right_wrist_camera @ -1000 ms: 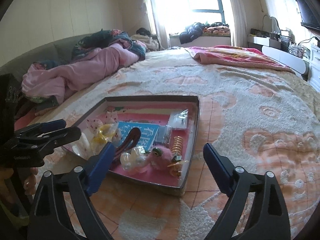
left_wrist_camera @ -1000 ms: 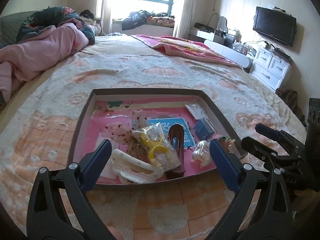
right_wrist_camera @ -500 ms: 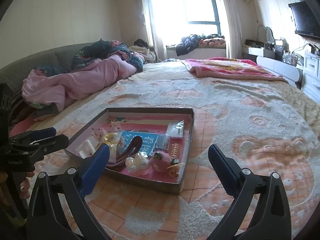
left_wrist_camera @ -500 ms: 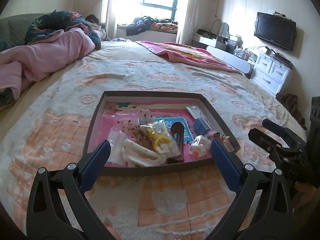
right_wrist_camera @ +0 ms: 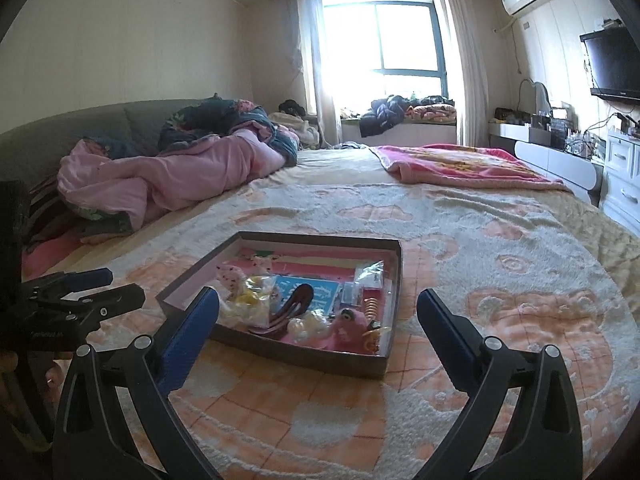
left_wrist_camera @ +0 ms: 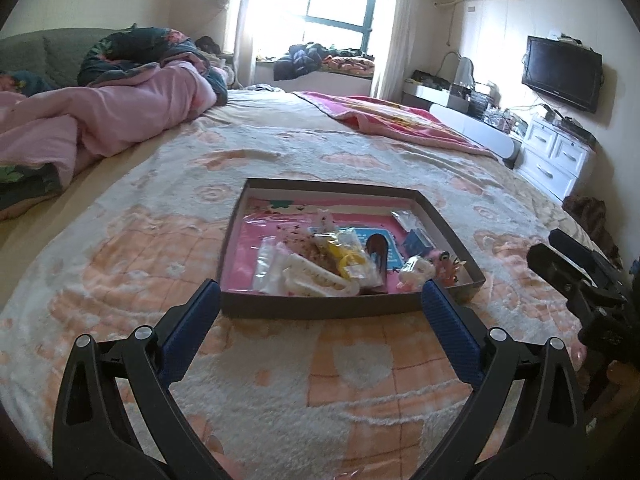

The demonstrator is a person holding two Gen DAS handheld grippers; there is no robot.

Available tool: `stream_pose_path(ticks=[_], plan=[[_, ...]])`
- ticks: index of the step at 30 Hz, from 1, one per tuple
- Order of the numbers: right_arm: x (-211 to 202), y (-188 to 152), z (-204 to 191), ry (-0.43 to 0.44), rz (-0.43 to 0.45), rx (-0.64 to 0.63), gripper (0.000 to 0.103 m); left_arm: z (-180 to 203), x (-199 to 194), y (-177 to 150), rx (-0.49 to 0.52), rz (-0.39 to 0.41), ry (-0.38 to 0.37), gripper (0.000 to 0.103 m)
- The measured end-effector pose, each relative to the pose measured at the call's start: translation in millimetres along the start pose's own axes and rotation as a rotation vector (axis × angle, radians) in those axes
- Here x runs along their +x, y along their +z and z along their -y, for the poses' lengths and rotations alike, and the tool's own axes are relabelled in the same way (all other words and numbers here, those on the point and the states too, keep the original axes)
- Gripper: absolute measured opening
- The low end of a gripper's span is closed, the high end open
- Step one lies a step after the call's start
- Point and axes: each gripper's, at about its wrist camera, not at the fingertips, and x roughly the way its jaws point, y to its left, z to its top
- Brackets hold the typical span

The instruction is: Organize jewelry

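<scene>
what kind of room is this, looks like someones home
A lived-in bedroom, most likely in a home. A wide bed with a fleecy patterned cover fills the room, a rumpled pink quilt is piled near the headboard, and a wall television hangs above white drawers.

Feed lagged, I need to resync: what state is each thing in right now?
Left gripper: open, empty.
Right gripper: open, empty, jaws just opened wider.
Box: lidless, flat on the bedspread.
Brown hair clip: lying loose in box.
Yellow bagged items: bagged, in box.
</scene>
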Motion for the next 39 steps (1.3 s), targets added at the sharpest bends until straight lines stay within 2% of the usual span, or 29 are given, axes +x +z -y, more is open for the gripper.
stream_pose_path(ticks=[17,27,39], plan=[[-30,-7,-19,-0.055,0.031,-0.009,0.096,-7,-28,-16,-0.001,0.058,0.032,0.092],[-47,-16,-24,-0.08,0.103,-0.016,0.096,-7,-39,-19,-0.002,0.112,0.024,0.092],[-63,-33,-24,-0.117,0.161,0.009,0.096,5,-49,-37,0.047,0.17,0.074,0.092]])
